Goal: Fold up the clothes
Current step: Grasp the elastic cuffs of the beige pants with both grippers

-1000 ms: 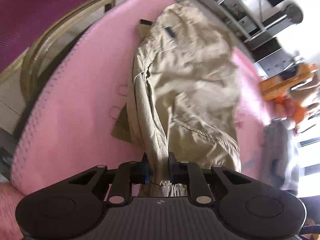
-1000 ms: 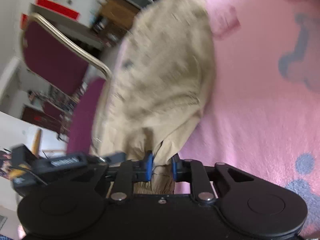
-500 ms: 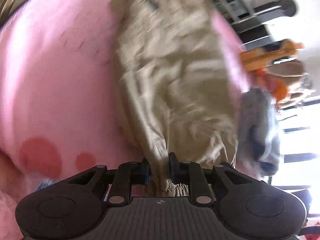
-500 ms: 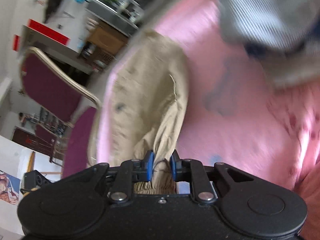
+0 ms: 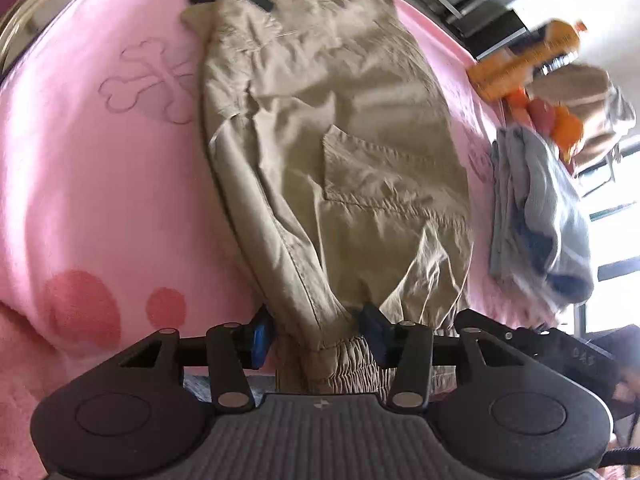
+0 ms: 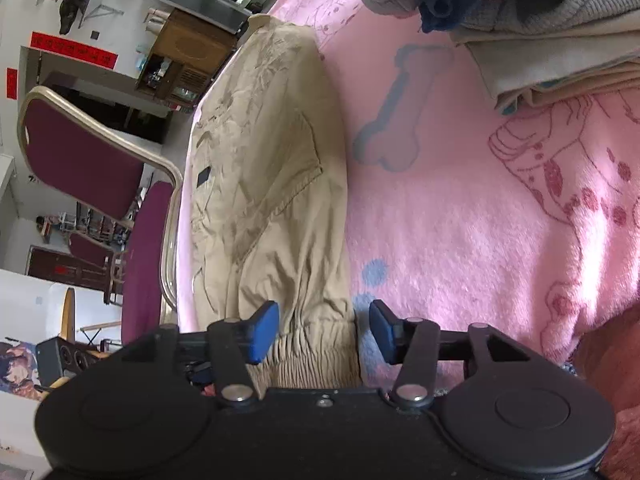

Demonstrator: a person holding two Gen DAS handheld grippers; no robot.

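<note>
1. Left gripper [image 5: 316, 336]: jaws spread wide, blue pads standing off either side of the elastic cuff [image 5: 340, 360], no longer pinching it. Half a second before, clamped tight on that same bunched fabric.

2. Right gripper [image 6: 324, 330]: likewise let go, pads parted with the other cuff [image 6: 312, 352] lying loose between them; shut on it half a second earlier.

3. Meaning for the task, as a judgement: both cuffs dropped together after a carry, so the trousers [image 5: 320, 140] had been laid down and a fold stroke or a straightening pull looked finished. Which of the two, hard to settle from these views.

4. Trousers stretched straight away from both grippers, cuffs nearest, the far end up by the blanket's far edge. Legs apparently stacked one on the other, lengthwise, making one narrow strip; a flapped pocket [image 5: 384, 184] facing up. Possibly some slack at the right side near the cuffs, though fisheye bending made that uncertain.

5. Resting flat on the pink blanket [image 5: 100, 184], with bare blanket on both sides of the strip.

6. Further out: a pile of grey and blue clothes [image 6: 520, 8] well apart from the trousers, and a maroon chair [image 6: 80, 160] beyond the blanket's edge.
</note>
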